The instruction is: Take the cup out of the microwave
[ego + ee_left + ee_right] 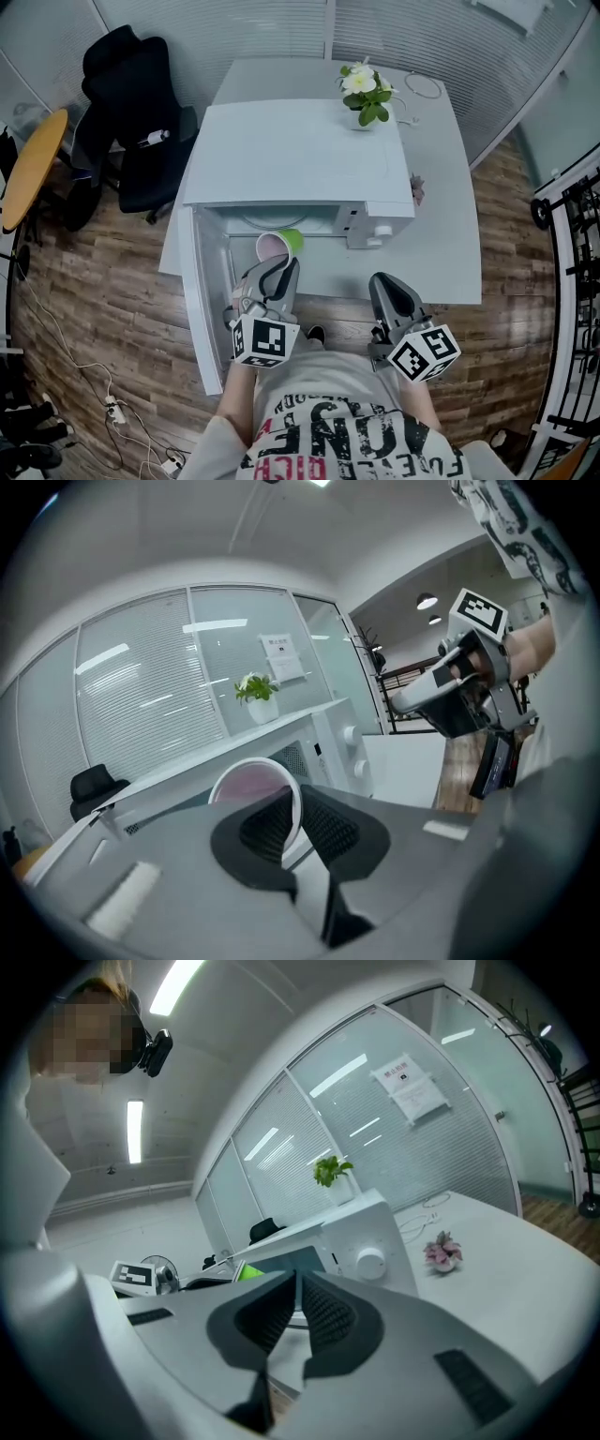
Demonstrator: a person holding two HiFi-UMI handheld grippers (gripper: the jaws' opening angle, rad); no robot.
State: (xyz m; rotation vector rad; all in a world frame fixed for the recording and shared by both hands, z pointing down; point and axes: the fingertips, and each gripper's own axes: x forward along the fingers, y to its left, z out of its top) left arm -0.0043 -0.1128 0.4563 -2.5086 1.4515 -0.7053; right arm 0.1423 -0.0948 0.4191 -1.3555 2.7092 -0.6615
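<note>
place: office | evidence: glass partition walls with blinds; black swivel chair; white table bearing a microwave; notice on the glass; wood-look floor; power strip

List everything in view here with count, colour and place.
table: one, white, centre of the head view
microwave: one, white, on the table, open
cup: one, green outside, pink inside, at the microwave's mouth
potted plant: one, white flowers, green leaves, on the microwave
small flower: one, pink, on the table right of the microwave
cable: one, white, at the table's far end
office chair: one, black, left of the table
round table: one, orange, far left edge
power strip: one, white, on the floor, lower left
left hand-held gripper: one, grey and black, shut on the cup's rim
right hand-held gripper: one, grey and black, jaws together, empty
</note>
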